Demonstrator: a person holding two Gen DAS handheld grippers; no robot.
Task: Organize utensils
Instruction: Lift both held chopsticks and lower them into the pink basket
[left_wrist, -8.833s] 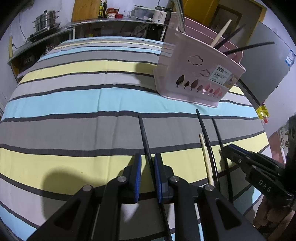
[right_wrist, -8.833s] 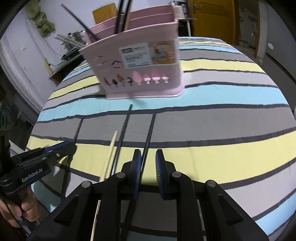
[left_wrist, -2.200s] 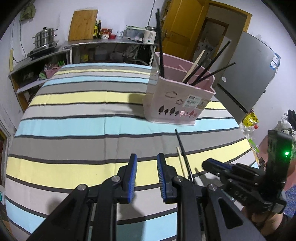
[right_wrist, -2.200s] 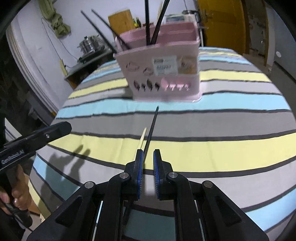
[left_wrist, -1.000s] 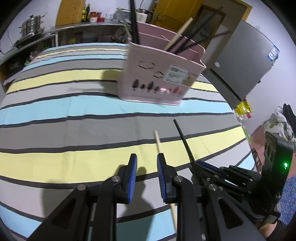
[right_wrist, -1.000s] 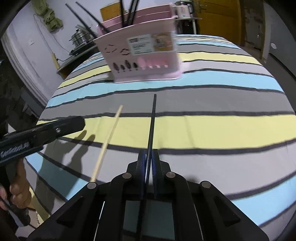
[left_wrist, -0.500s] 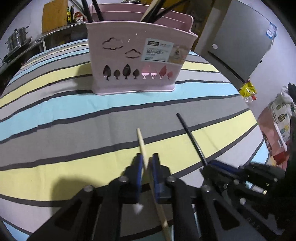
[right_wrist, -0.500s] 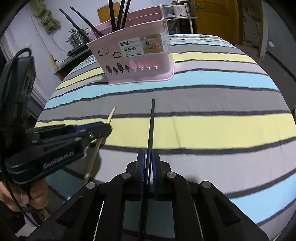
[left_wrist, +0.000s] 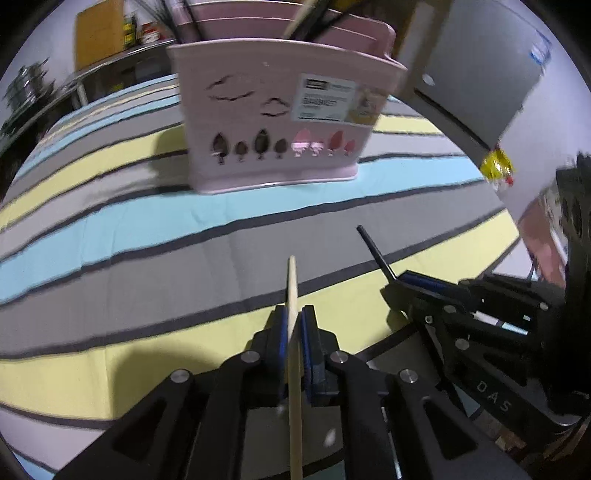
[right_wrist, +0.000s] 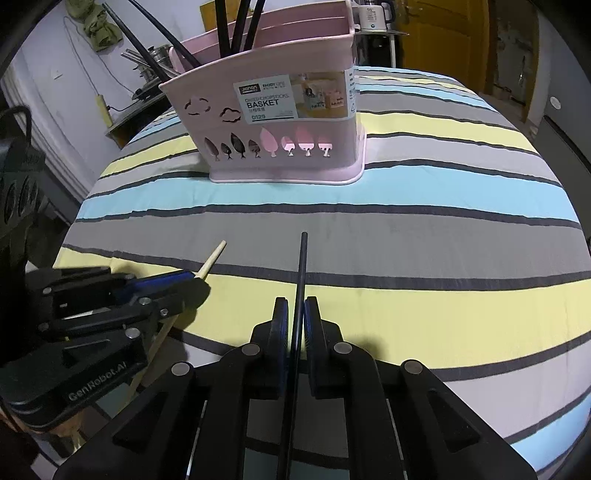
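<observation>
Left tongs (left_wrist: 294, 325) grip the wooden chopstick (left_wrist: 291, 280); right tongs (right_wrist: 295, 319) grip the black chopstick (right_wrist: 301, 266). Both sticks point toward the far pink basket (right_wrist: 280, 122). Lift each clear of the striped cloth (right_wrist: 424, 306), then lower tips-first into a compartment

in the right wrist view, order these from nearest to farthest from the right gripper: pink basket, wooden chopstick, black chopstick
1. black chopstick, clamped in the right gripper
2. wooden chopstick, left of it, in the left gripper
3. pink basket, farthest, across the striped cloth
</observation>
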